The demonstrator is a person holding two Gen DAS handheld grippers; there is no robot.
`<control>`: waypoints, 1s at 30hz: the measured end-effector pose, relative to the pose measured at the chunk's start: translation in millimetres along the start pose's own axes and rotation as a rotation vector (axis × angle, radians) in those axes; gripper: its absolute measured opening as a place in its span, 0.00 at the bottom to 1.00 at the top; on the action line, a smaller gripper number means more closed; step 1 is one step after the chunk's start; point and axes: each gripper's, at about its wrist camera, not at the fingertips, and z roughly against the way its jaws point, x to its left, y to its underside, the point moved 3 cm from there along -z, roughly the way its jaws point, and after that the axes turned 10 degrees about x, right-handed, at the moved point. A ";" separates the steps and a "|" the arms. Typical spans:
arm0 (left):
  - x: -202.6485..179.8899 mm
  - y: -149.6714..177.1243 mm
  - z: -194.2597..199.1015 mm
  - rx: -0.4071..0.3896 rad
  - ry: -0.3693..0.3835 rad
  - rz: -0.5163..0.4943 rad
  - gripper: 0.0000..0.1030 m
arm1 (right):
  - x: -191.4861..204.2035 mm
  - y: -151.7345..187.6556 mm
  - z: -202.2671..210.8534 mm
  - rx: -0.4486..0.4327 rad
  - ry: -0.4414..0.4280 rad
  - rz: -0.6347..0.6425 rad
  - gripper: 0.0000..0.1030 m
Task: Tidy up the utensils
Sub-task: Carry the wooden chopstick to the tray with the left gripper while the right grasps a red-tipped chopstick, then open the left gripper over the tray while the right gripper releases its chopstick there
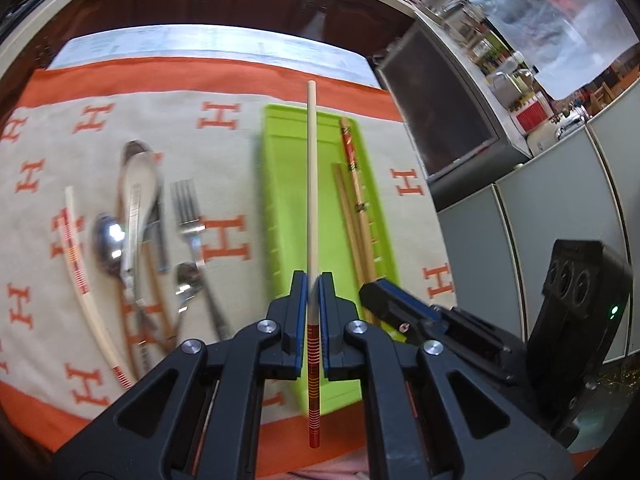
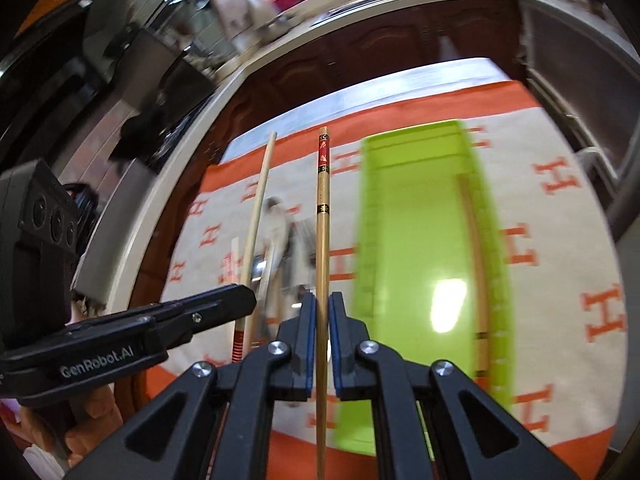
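Left wrist: green tray [image 1: 280,184] contains brown chopsticks [image 1: 352,216] | both hand-held grippers clamp one chopstick each

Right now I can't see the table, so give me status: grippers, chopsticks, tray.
Left gripper shut on pale chopstick. Right gripper shut on brown chopstick. Green tray holds one brown chopstick. Spoons, fork loose on cloth.

R tool [image 2: 319,304] gripping brown chopstick [image 2: 321,240], green tray [image 2: 416,216] at right, L tool [image 2: 224,300] nearby
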 end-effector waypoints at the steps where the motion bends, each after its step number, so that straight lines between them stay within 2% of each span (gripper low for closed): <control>1: -4.7 -2.9 -4.9 0.004 0.003 -0.002 0.03 | -8.9 -0.4 1.6 -0.004 0.009 -0.013 0.06; 7: -18.7 -20.7 -41.7 0.042 0.001 0.005 0.03 | -42.2 -2.3 3.7 0.000 0.027 -0.056 0.06; 13: -9.7 -34.1 -73.8 0.071 -0.016 0.051 0.03 | -62.3 -5.8 -2.9 0.015 0.026 -0.082 0.06; 19: -0.3 -29.4 -95.6 0.119 -0.085 0.048 0.05 | -67.7 -15.9 -13.3 0.021 0.058 -0.074 0.06; 21: -0.8 -25.3 -97.7 0.130 -0.102 0.036 0.15 | -66.3 -18.3 -17.0 0.033 0.082 -0.064 0.07; 23: 0.9 -21.9 -94.3 0.116 -0.119 0.040 0.20 | -63.6 -18.2 -17.9 0.032 0.120 -0.051 0.07; 28: -1.9 -14.3 -77.1 0.092 -0.118 0.001 0.23 | -58.2 -15.1 -15.0 0.028 0.145 -0.030 0.07; 29: -2.6 -13.1 -73.5 0.087 -0.124 -0.005 0.24 | -57.4 -14.0 -13.8 0.027 0.147 -0.029 0.07; 30: -3.1 -11.2 -69.1 0.078 -0.148 -0.012 0.30 | -56.3 -12.9 -12.7 0.025 0.149 -0.028 0.07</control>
